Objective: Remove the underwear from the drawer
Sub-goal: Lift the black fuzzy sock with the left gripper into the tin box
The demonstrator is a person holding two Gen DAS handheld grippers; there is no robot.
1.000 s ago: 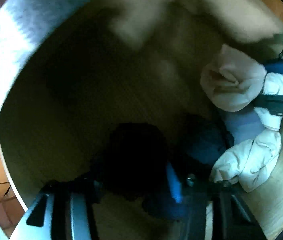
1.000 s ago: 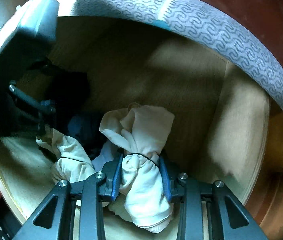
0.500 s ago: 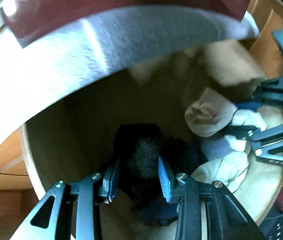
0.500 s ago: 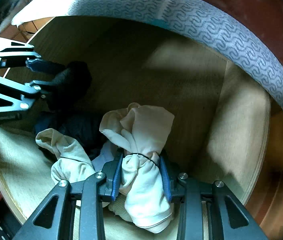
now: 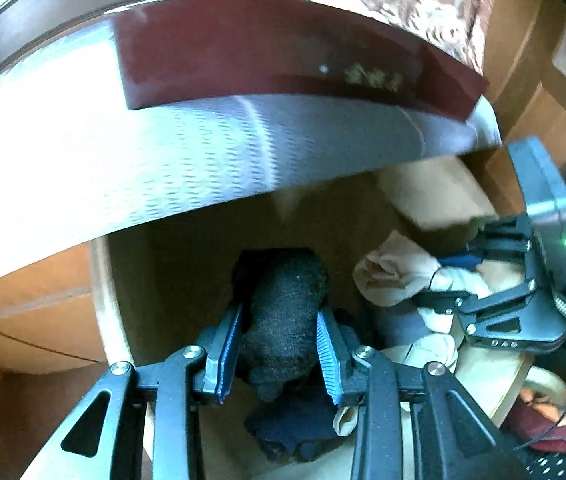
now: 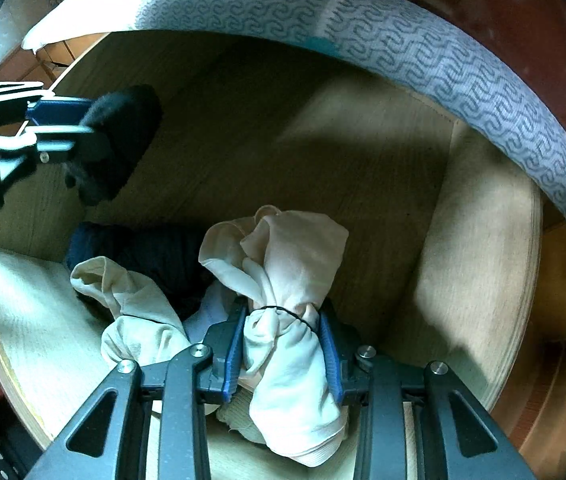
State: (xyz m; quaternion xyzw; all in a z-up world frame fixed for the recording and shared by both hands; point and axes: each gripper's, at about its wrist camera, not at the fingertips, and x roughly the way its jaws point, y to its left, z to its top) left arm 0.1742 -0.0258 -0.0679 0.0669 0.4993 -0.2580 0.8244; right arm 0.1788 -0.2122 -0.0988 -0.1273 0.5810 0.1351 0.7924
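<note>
In the left wrist view, the left gripper point(image 5: 279, 354) has its blue-padded fingers pressed against both sides of a dark, fuzzy black rolled bundle of underwear point(image 5: 287, 312), which sticks out ahead of the fingertips and hangs a little below them. Beneath it, at the base of the fingers, lies a navy blue folded garment point(image 5: 295, 428). To the right, the right gripper point(image 5: 449, 280) is clamped on a cream cloth bundle of underwear point(image 5: 395, 278). All sit within the light wooden drawer point(image 5: 171, 276).

In the right wrist view, the right gripper point(image 6: 281, 348) pinches the cream bundle point(image 6: 283, 280) at its waist, where a thin black band ties it; the top flares open ahead of the fingertips. A second cream rolled garment point(image 6: 139, 316) lies just left of the fingers. Far left and raised, the left gripper point(image 6: 63, 124) holds the black bundle point(image 6: 119, 140) above the drawer floor point(image 6: 363, 160).
</note>
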